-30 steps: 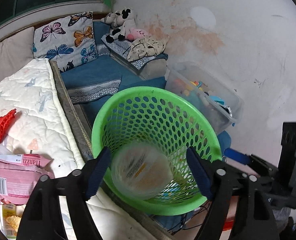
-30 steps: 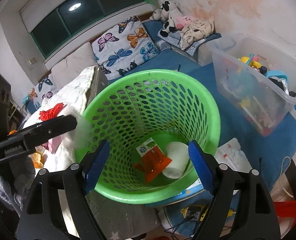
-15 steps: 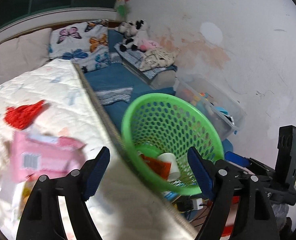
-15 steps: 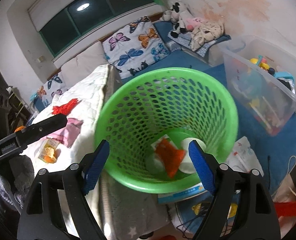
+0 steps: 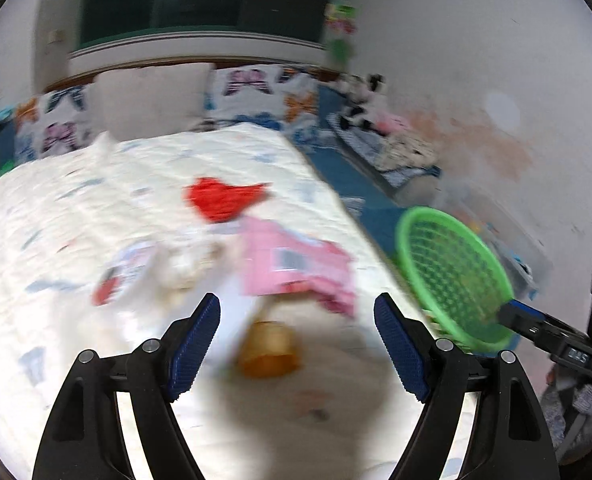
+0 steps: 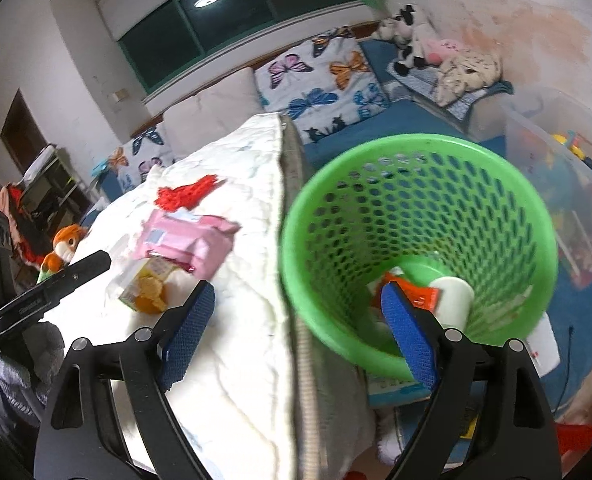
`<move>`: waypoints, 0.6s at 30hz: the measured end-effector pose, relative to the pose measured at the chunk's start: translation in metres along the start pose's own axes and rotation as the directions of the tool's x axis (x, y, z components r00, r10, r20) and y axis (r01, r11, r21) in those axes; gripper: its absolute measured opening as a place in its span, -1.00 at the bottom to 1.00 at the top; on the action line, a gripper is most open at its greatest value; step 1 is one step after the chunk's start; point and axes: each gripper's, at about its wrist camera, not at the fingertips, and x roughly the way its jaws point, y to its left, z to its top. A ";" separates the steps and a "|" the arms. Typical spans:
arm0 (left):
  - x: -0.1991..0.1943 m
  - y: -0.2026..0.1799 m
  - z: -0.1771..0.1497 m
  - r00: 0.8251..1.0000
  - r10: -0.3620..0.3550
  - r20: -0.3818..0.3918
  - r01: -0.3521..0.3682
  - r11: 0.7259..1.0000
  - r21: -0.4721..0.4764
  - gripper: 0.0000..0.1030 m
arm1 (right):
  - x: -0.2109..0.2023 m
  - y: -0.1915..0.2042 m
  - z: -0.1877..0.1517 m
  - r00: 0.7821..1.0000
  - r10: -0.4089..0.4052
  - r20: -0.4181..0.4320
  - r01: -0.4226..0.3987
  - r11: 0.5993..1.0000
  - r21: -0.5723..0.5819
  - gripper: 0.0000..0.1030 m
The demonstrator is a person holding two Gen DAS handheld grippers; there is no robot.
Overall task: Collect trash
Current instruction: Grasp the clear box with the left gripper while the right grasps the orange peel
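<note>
Left claw (image 5: 296,340) hangs over the bed (image 5: 75,208), jaws wide, nothing between them. This looks like the reach for the next piece of trash. The picture is smeared, so edges are hard to read, but the yellow snack pack (image 5: 267,350) lies on the quilt just ahead of the gap and looks like the likeliest pick. To take it, the claw needs to drop lower and bracket the pack so both pads meet its sides, not the quilt beneath.

Right claw (image 6: 298,330) is wide too, and empty. It sits over the mattress edge, with one pad showing in front of the bin (image 6: 420,252) rim. The bin stands on the floor, tight against the bedside.

Now the count. On the bed:
- one pink wrapper (image 6: 183,242), partly over the yellow pack
- one yellow pack, seen more sharply from the right
- one red mesh scrap (image 6: 185,196), further up the quilt
- something pale and crumpled (image 5: 175,268) beside the pink one, too blurred to name or count properly

In the bin:
- one white cup (image 6: 454,296) on its side
- one orange packet (image 6: 420,294) touching it
- possibly something pale under them, can't tell

So two claws, one bin, at least three pieces to fetch, at least two already in.
</note>
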 end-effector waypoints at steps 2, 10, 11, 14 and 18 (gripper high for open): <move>-0.005 0.023 0.000 0.999 0.047 0.007 -0.046 0.998 -0.045 0.49 | 0.003 0.009 0.000 1.000 0.011 -0.005 -0.011 1.000 -0.015 0.66; -0.013 0.107 -0.005 0.982 0.187 -0.026 -0.188 0.957 -0.221 0.49 | 0.019 0.041 -0.002 0.998 0.054 -0.039 -0.056 0.996 -0.071 0.66; -0.011 0.120 -0.007 0.980 0.192 -0.043 -0.197 0.948 -0.250 0.49 | 0.022 0.044 -0.003 0.997 0.057 -0.045 -0.060 0.995 -0.076 0.66; -0.007 0.138 -0.013 0.980 0.183 -0.076 -0.198 0.936 -0.291 0.49 | 0.030 0.054 -0.005 0.995 0.068 -0.066 -0.074 0.993 -0.093 0.66; 0.001 0.153 -0.021 0.980 0.164 -0.111 -0.192 0.926 -0.324 0.49 | 0.039 0.068 -0.008 0.993 0.082 -0.088 -0.092 0.989 -0.114 0.66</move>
